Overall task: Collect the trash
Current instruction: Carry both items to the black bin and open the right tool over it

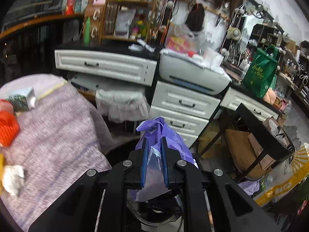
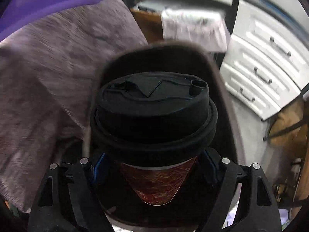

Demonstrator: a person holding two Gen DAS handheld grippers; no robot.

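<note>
My left gripper (image 1: 154, 154) is shut on a crumpled purple plastic bag (image 1: 171, 135), which sticks up between the blue pads (image 1: 145, 160). In the right wrist view, my right gripper (image 2: 154, 166) is shut on a paper coffee cup (image 2: 158, 181) with a brown sleeve and a black lid (image 2: 152, 112). The cup hangs over the mouth of a dark round bin (image 2: 237, 125), and the bin (image 1: 117, 147) also shows below the left gripper. A crumpled white tissue (image 1: 13, 176), a small carton (image 1: 21, 99) and an orange item (image 1: 7, 125) lie on the lilac bedcover (image 1: 58, 131).
White drawer units (image 1: 183, 106) and a printer (image 1: 193, 71) stand behind the bin, and a white lined basket (image 1: 119, 102) sits under the desk. A dark stool (image 1: 260, 131) and bags crowd the floor at right. The bedcover (image 2: 48, 77) hangs close to the bin's left side.
</note>
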